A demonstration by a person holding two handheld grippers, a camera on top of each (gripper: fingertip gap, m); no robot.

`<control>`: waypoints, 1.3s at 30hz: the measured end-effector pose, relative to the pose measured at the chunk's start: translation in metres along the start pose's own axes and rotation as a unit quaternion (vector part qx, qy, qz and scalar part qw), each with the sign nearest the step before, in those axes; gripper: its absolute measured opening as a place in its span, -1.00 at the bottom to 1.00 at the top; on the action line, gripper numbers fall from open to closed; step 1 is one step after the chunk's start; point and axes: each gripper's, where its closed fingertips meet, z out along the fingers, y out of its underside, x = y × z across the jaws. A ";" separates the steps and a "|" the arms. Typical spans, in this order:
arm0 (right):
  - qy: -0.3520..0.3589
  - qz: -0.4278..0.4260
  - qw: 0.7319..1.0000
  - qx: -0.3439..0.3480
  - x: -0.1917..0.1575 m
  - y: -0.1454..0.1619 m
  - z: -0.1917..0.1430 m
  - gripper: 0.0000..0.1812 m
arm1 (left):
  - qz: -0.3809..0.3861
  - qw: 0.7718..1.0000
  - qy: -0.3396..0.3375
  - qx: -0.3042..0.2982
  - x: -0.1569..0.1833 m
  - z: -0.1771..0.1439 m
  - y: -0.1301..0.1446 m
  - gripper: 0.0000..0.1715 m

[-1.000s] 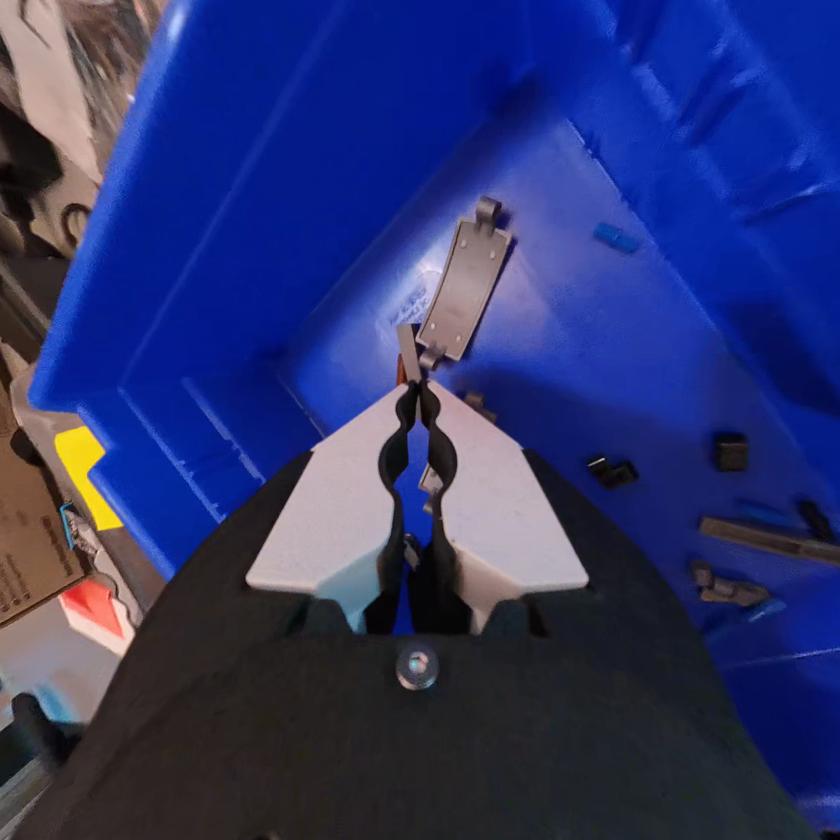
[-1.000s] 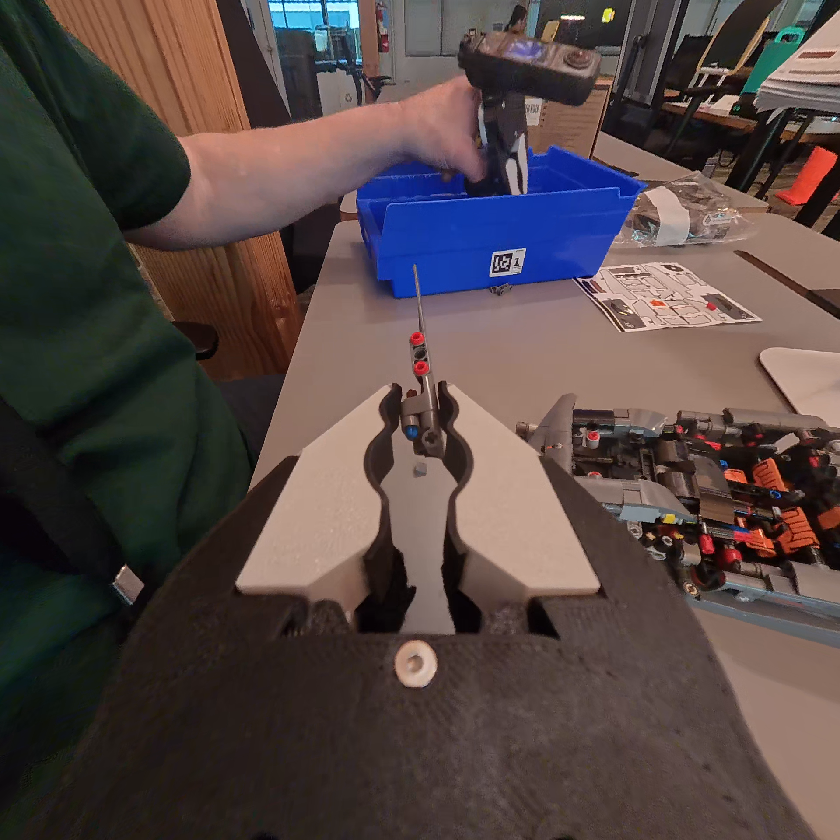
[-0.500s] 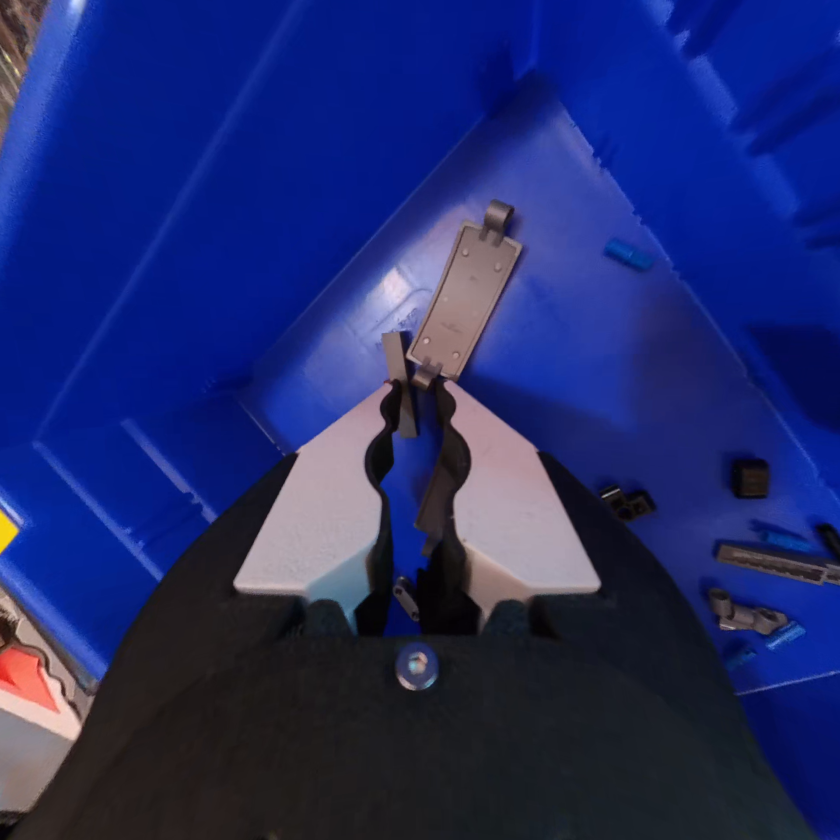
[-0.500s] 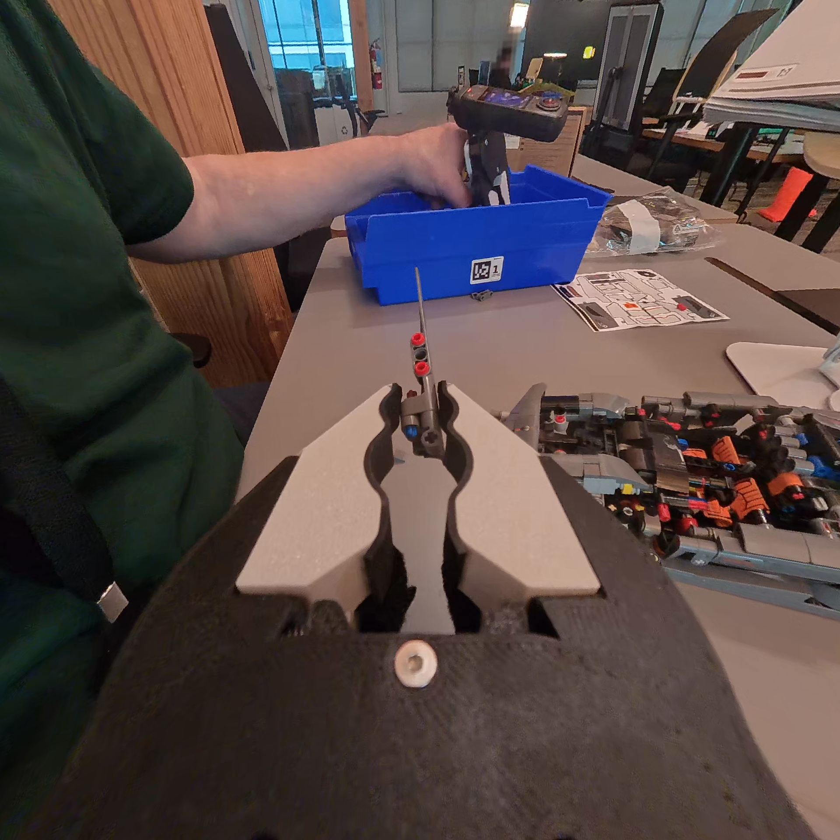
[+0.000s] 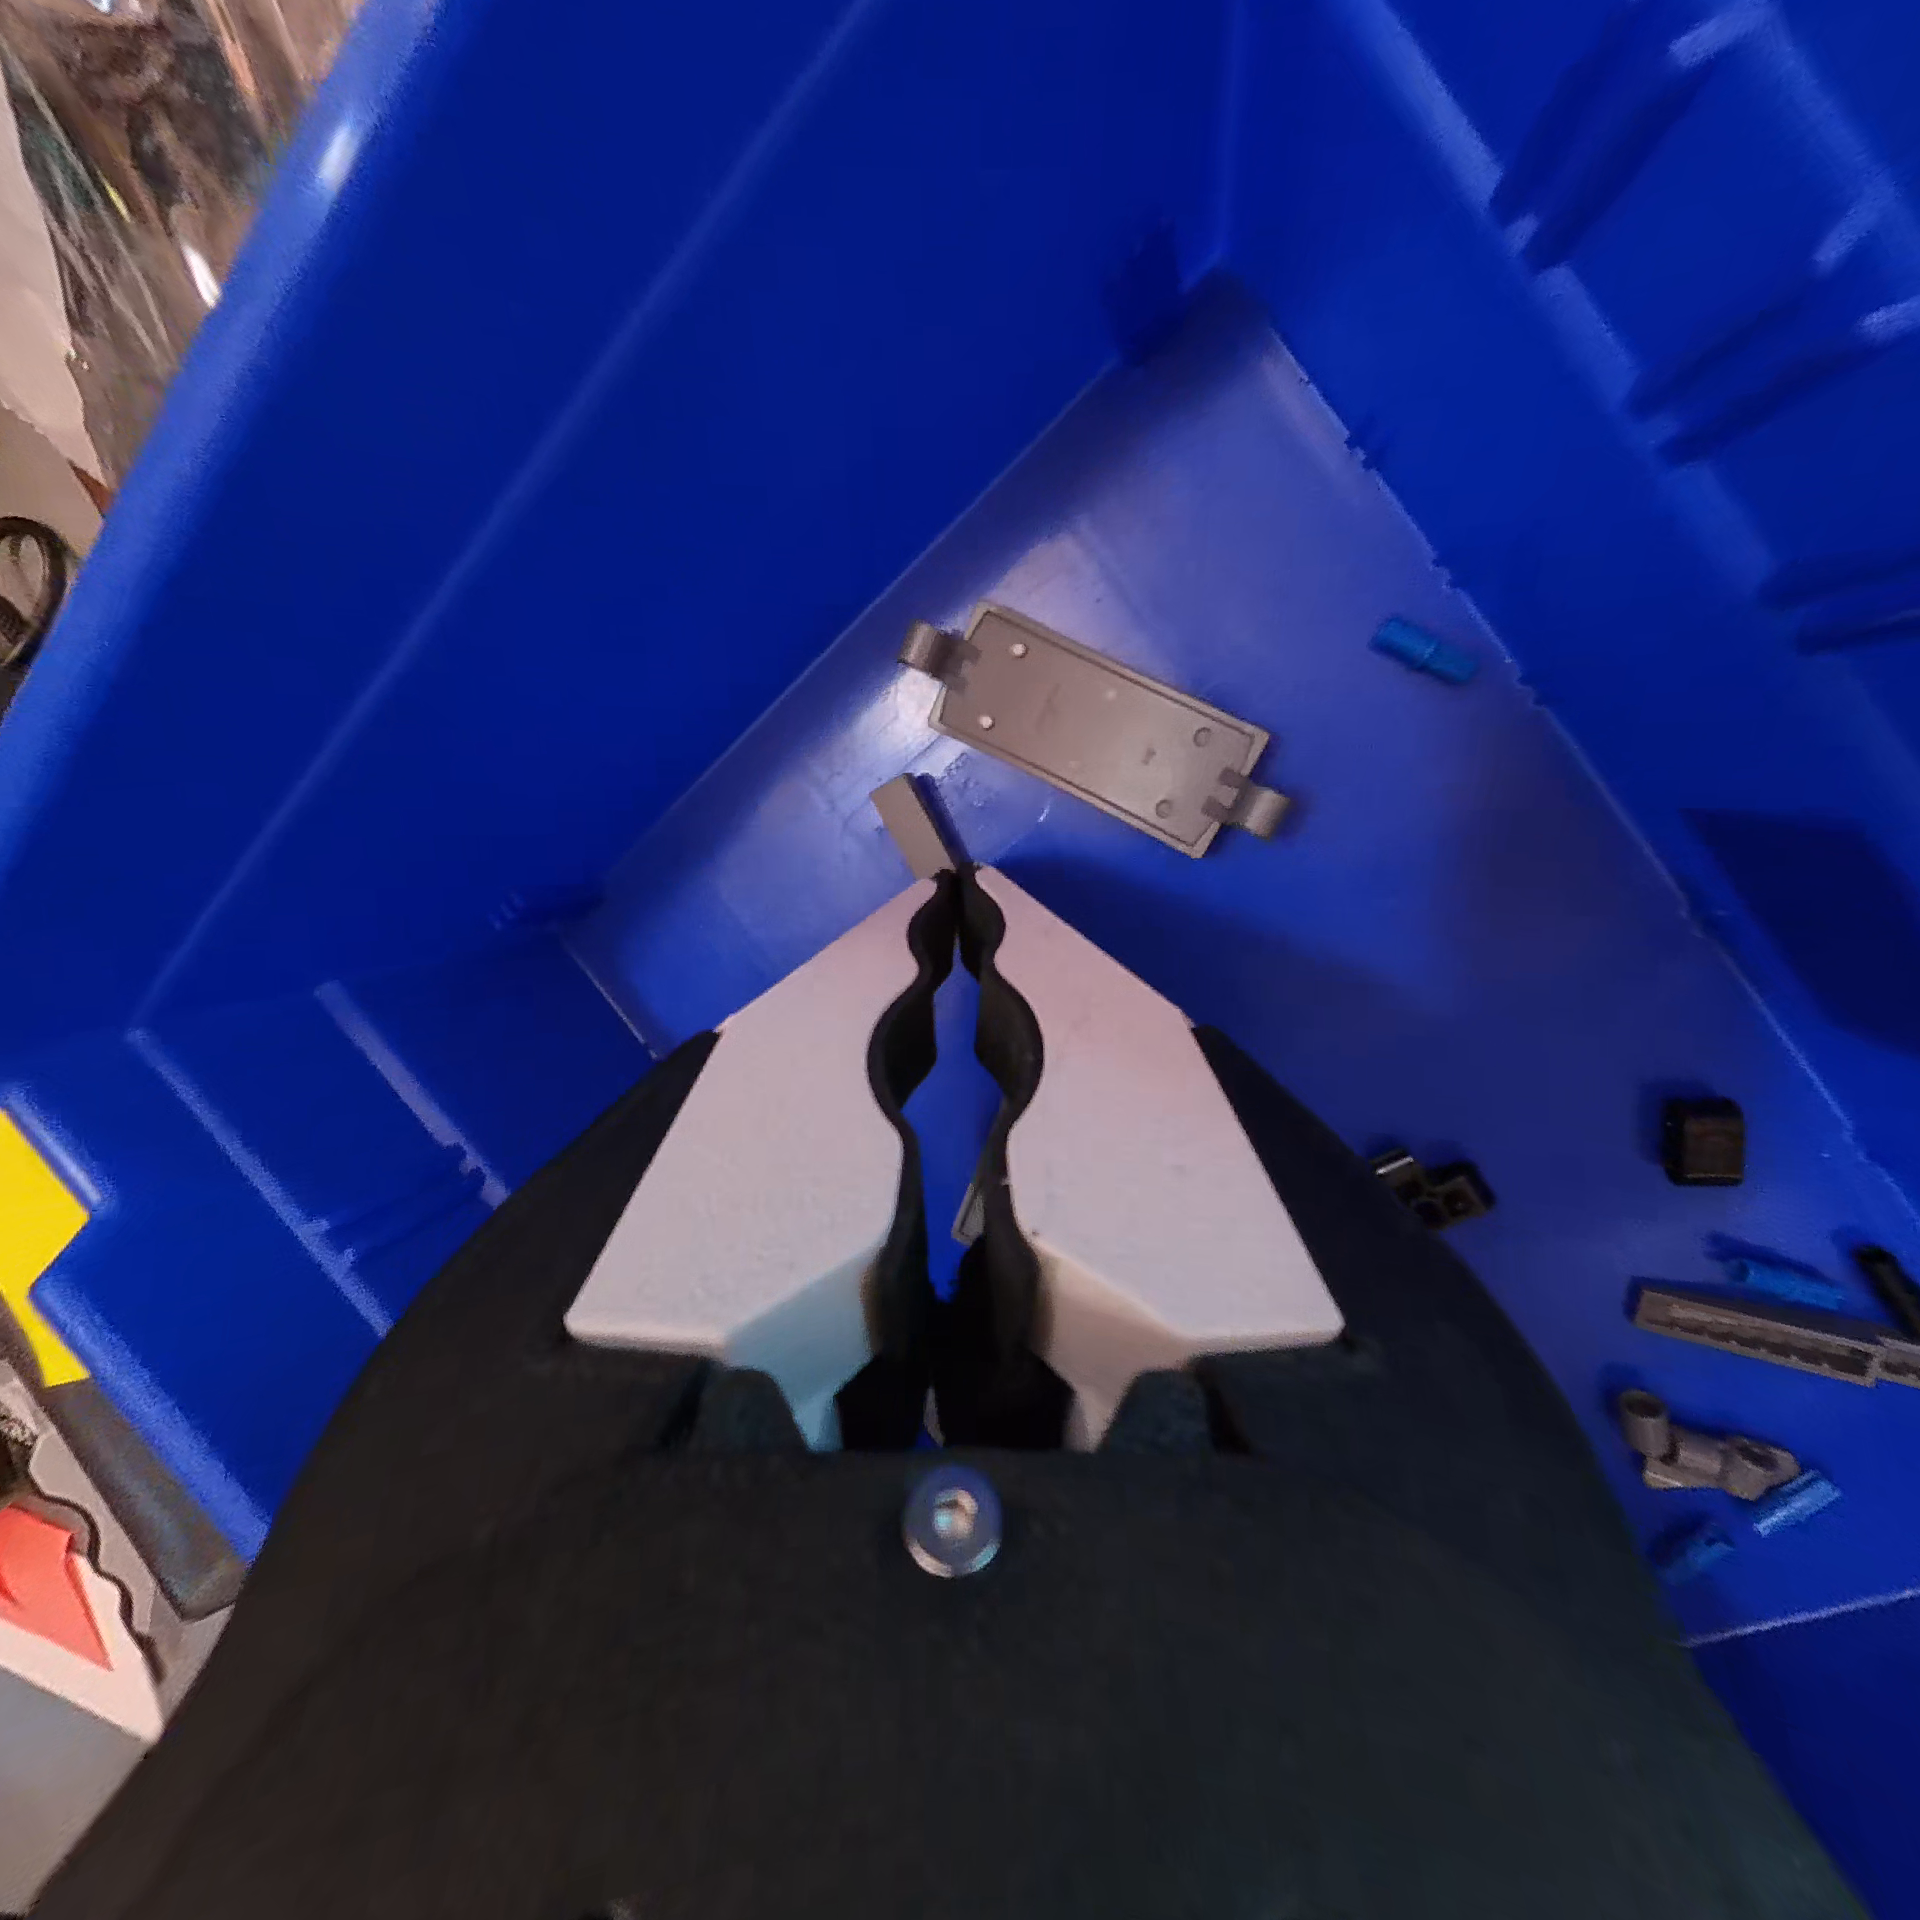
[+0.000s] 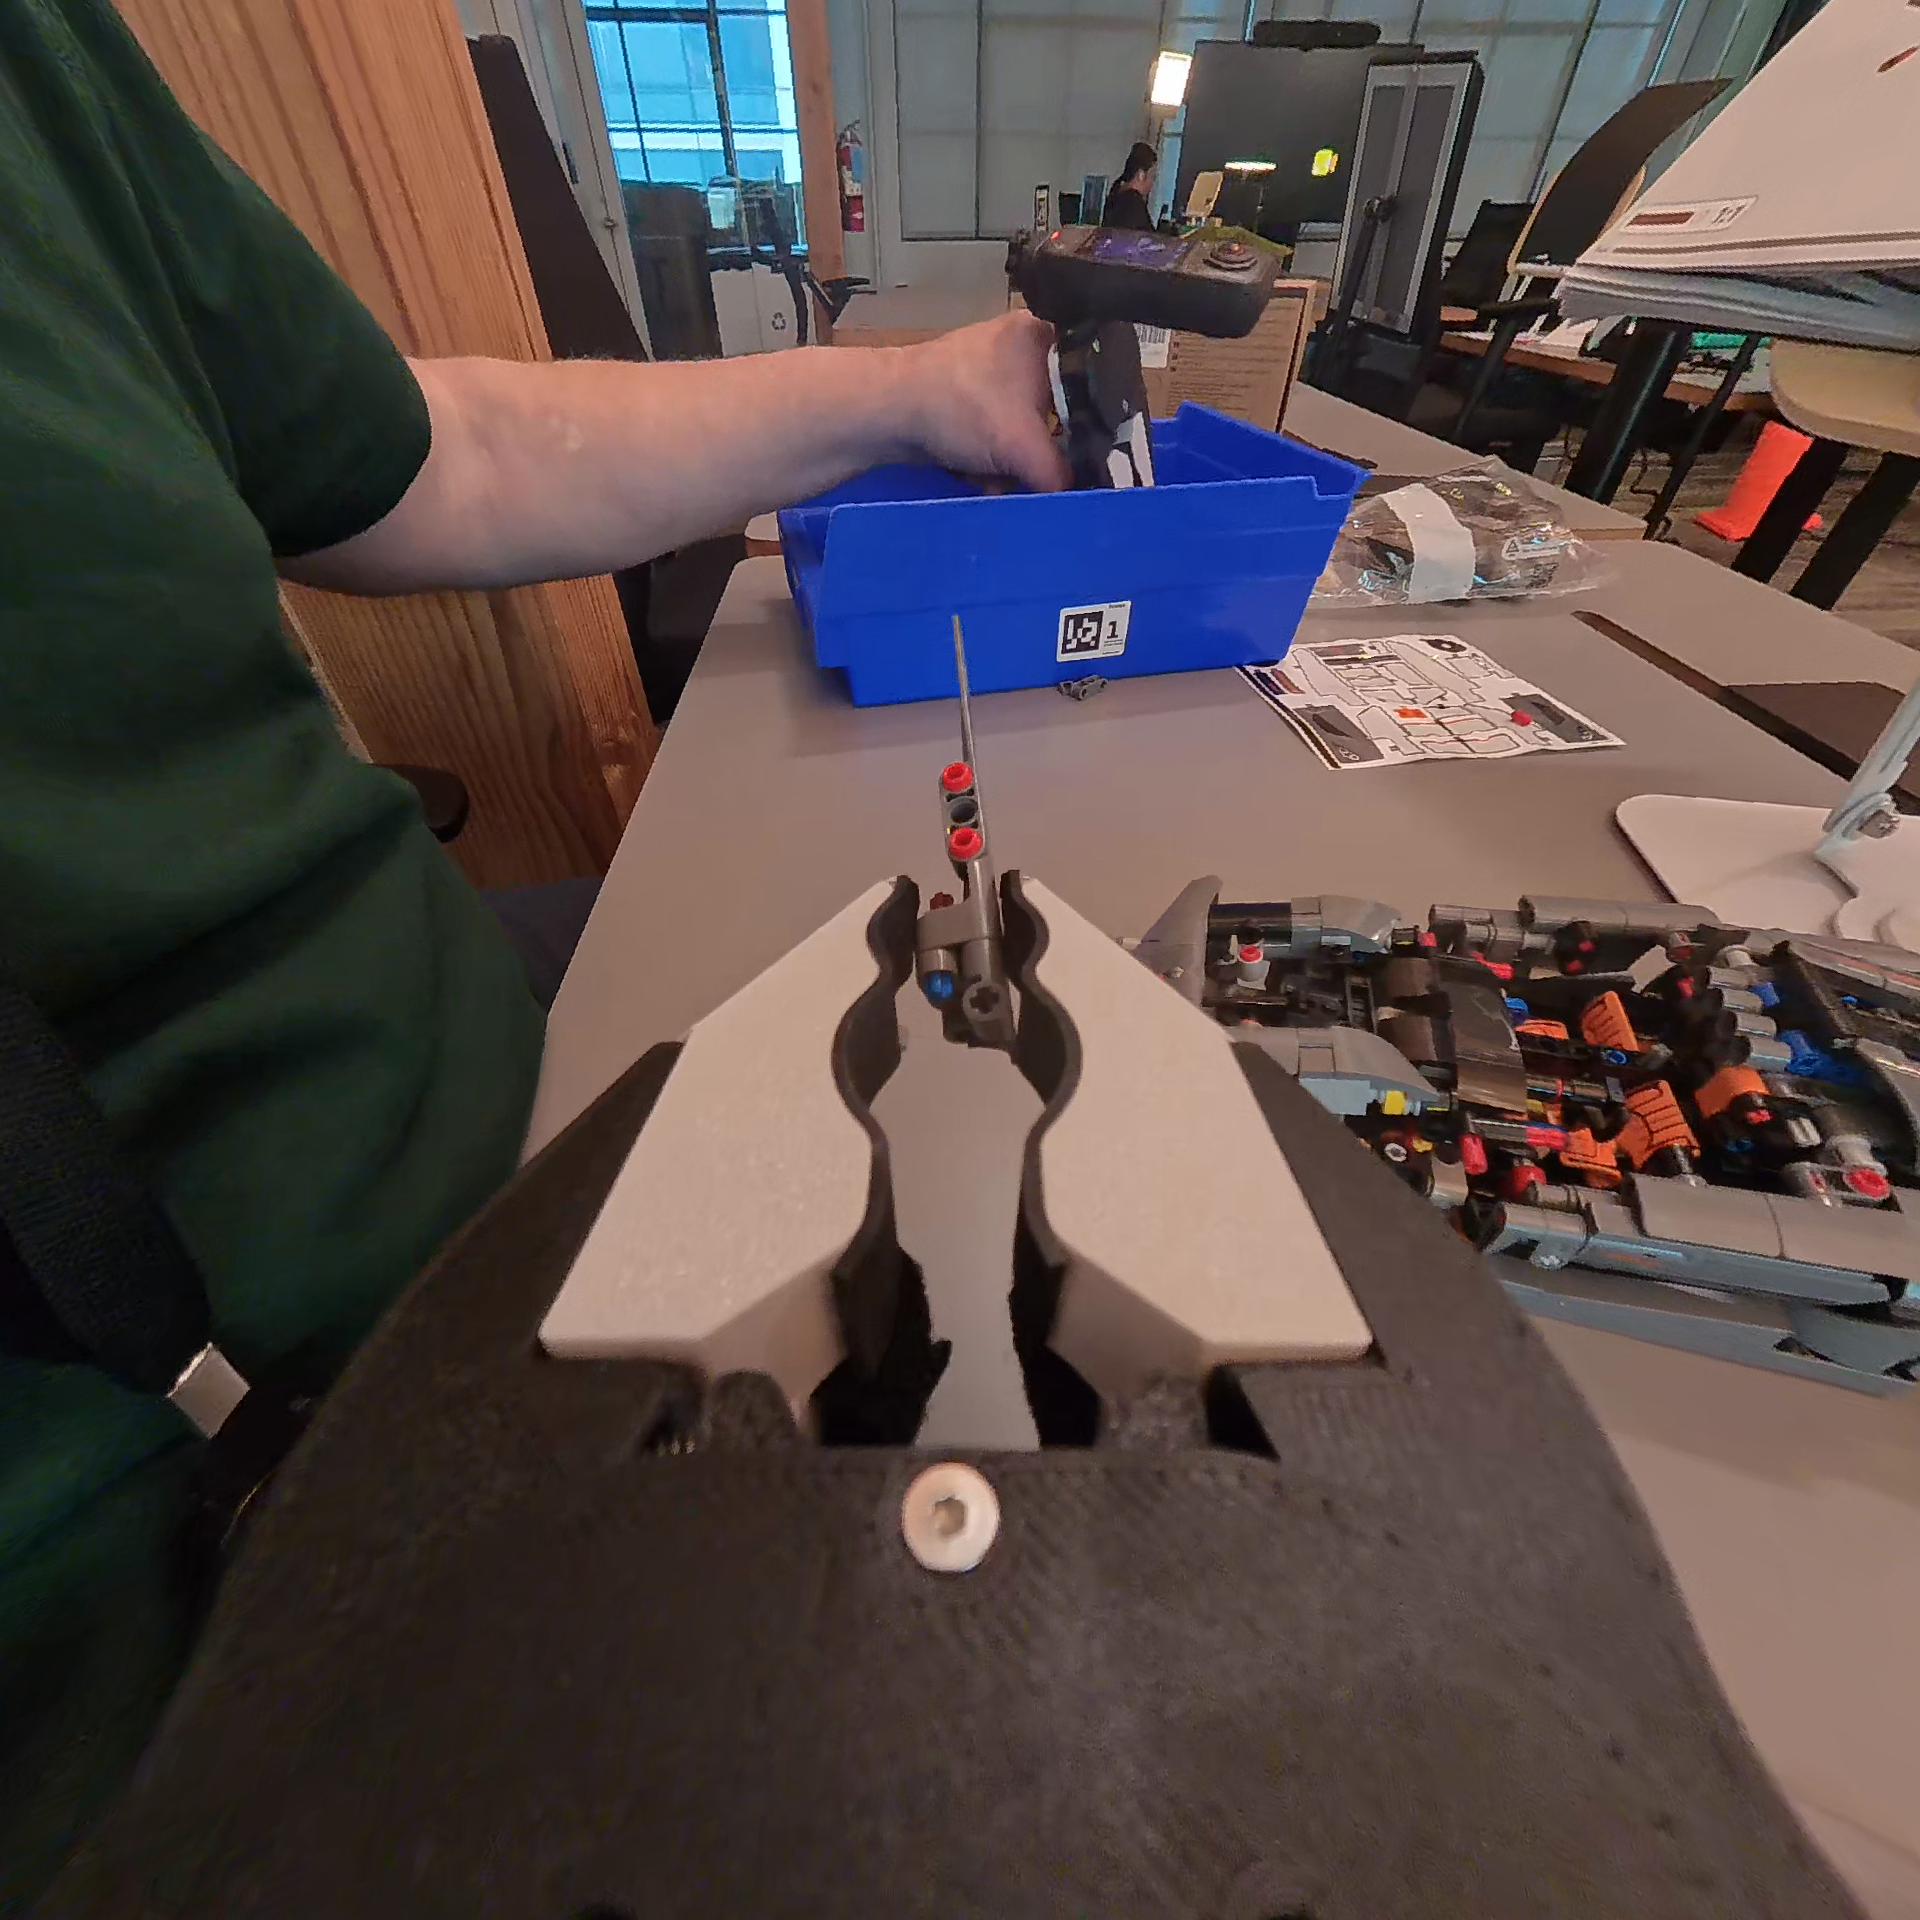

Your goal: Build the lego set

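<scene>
Lego sub-assembly (image 6: 971,940) clamped in your right gripper (image 6: 961,914), awaiting parts | left gripper (image 5: 956,883) pinches grey strip (image 5: 920,829) inside blue bin (image 5: 582,436).

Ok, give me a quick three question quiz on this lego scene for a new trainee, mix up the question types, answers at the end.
1. True or false: the left gripper is inside the blue bin.
2. Multiple choice: what does the right gripper hold? A) a small grey assembly with red pins and a thin rod, B) a blue pin, C) nothing.
3. Fill in: the left gripper pinches a small flat ____ piece.

Key
1. True.
2. A: the grey assembly is clamped between the fingertips.
3. Grey: the flat grey piece sticks out past the tips, near the larger grey panel on the bin floor.
</scene>
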 end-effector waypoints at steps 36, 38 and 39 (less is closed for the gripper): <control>-0.006 0.000 1.000 0.020 0.002 -0.001 -0.007 -0.84 | -0.073 0.997 0.028 0.025 0.003 0.012 -0.011 -0.92; -0.005 -0.001 1.000 0.020 0.001 -0.001 -0.008 -0.84 | -0.073 0.997 0.021 0.034 0.003 0.009 -0.014 -0.92; -0.005 -0.002 1.000 0.020 0.001 -0.002 -0.009 -0.84 | -0.074 0.996 0.018 0.045 0.002 0.006 -0.017 -0.92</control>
